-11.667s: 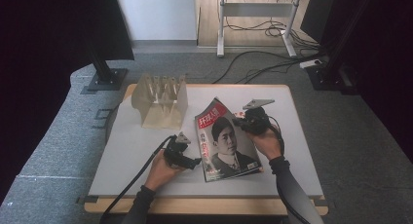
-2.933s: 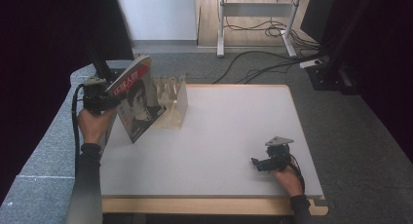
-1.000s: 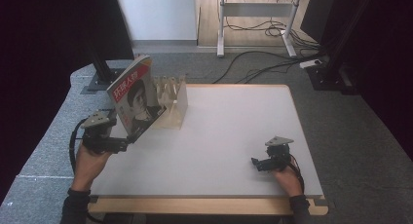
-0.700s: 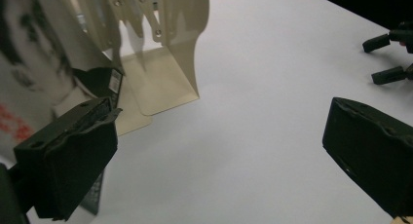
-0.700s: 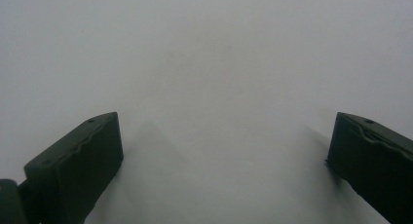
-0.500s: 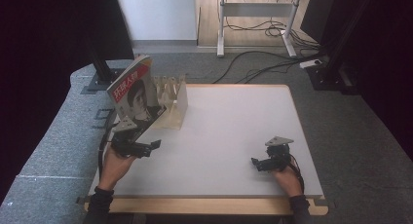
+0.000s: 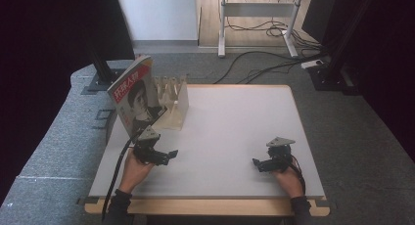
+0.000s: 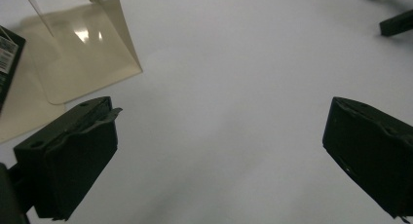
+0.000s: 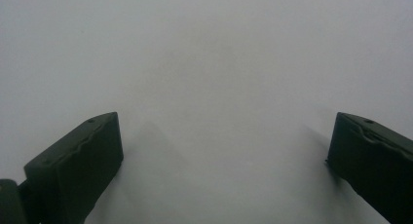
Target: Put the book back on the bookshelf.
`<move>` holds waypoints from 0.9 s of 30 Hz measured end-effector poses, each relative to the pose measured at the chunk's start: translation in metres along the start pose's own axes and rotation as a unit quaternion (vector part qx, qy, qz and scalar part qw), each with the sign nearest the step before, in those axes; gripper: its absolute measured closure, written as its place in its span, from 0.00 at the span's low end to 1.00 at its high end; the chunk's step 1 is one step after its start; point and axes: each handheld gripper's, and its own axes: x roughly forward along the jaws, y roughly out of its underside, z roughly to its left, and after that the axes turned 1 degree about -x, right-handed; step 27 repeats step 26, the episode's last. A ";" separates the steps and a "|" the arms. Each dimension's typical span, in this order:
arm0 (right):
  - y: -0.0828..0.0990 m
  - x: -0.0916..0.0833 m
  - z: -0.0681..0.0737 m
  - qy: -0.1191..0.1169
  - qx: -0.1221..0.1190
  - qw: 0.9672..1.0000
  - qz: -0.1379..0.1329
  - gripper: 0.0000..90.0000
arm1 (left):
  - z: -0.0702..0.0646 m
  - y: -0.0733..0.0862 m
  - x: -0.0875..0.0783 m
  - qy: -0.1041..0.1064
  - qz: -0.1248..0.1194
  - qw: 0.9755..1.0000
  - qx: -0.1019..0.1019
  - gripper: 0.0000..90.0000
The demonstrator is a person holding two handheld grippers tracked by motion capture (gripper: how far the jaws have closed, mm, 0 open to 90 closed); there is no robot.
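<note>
a magazine (image 7: pixel 136 99) with a red title band and a portrait on its cover stands tilted on edge at the left end of a clear plastic file rack (image 7: pixel 172 101), leaning against the rack's outer side. the rack sits at the far left corner of a white table (image 7: pixel 235 122). in the left gripper view the rack's pale wall (image 8: pixel 92 44) stands just ahead and to the left, with a dark corner of the magazine (image 8: pixel 9 53) beside it.

the left gripper (image 7: pixel 169 155), held in a person's left hand (image 7: pixel 133 167), rests on the table just in front of the rack, apart from the magazine. its jaws are spread wide with nothing between them.

the right gripper (image 7: pixel 258 164), held in the right hand (image 7: pixel 288 178), rests well away from the rack, near the table's front right. its jaws are also spread wide and empty over bare white table.
</note>
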 end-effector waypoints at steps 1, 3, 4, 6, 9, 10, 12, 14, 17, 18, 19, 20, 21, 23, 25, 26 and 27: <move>0.000 0.000 0.000 0.000 0.000 1.000 0.000 0.00 | 0.000 0.002 0.003 0.000 0.005 1.000 0.001 0.00; 0.000 0.000 0.000 0.000 0.000 1.000 0.000 0.00 | -0.001 0.006 0.009 -0.002 0.010 1.000 0.002 0.00; 0.000 0.000 0.000 0.000 0.000 1.000 0.000 0.00 | -0.002 0.009 0.012 -0.002 0.013 1.000 0.000 0.00; 0.000 0.000 0.000 0.000 0.000 1.000 0.000 0.00 | -0.002 0.014 0.018 -0.004 0.019 1.000 -0.001 0.00; 0.000 0.000 0.000 0.000 0.000 1.000 0.000 0.00 | -0.004 0.021 0.028 -0.015 0.035 0.999 0.006 0.00; 0.000 0.000 0.000 0.000 0.000 1.000 0.000 0.00 | -0.005 0.022 0.030 -0.019 0.040 0.999 0.009 0.00; 0.000 0.000 0.000 0.000 0.000 1.000 0.000 0.00 | -0.006 0.026 0.036 -0.027 0.049 0.998 0.013 0.00; 0.000 0.000 0.000 0.000 0.000 1.000 0.000 0.00 | -0.007 0.029 0.042 -0.029 0.061 0.998 0.017 0.00; 0.000 0.000 0.000 0.000 0.000 1.000 -0.001 0.00 | -0.009 0.031 0.047 -0.031 0.076 0.997 0.012 0.00; 0.000 0.000 0.000 0.000 0.000 1.000 -0.001 0.00 | -0.009 0.031 0.047 -0.031 0.076 0.997 0.013 0.00; 0.000 0.000 0.000 0.000 0.000 1.000 -0.001 0.00 | -0.009 0.031 0.047 -0.031 0.075 0.997 0.013 0.00; 0.000 0.000 0.000 0.000 0.000 1.000 0.000 0.00 | -0.009 0.031 0.047 -0.031 0.076 0.997 0.013 0.00; 0.000 0.000 0.000 0.000 0.000 1.000 -0.001 0.00 | -0.009 0.031 0.047 -0.031 0.076 0.997 0.013 0.00; 0.001 0.000 0.000 0.000 0.001 1.000 -0.001 0.00 | -0.009 0.031 0.047 -0.032 0.075 0.997 0.014 0.00; 0.001 0.000 0.001 0.000 0.001 1.000 -0.001 0.00 | -0.009 0.031 0.047 -0.031 0.075 0.997 0.013 0.00; 0.001 0.000 0.000 0.000 0.002 1.000 -0.001 0.00 | -0.009 0.031 0.047 -0.031 0.076 0.997 0.013 0.00; 0.001 0.000 0.000 0.000 0.002 1.000 -0.001 0.00 | -0.009 0.031 0.047 -0.031 0.076 0.997 0.013 0.00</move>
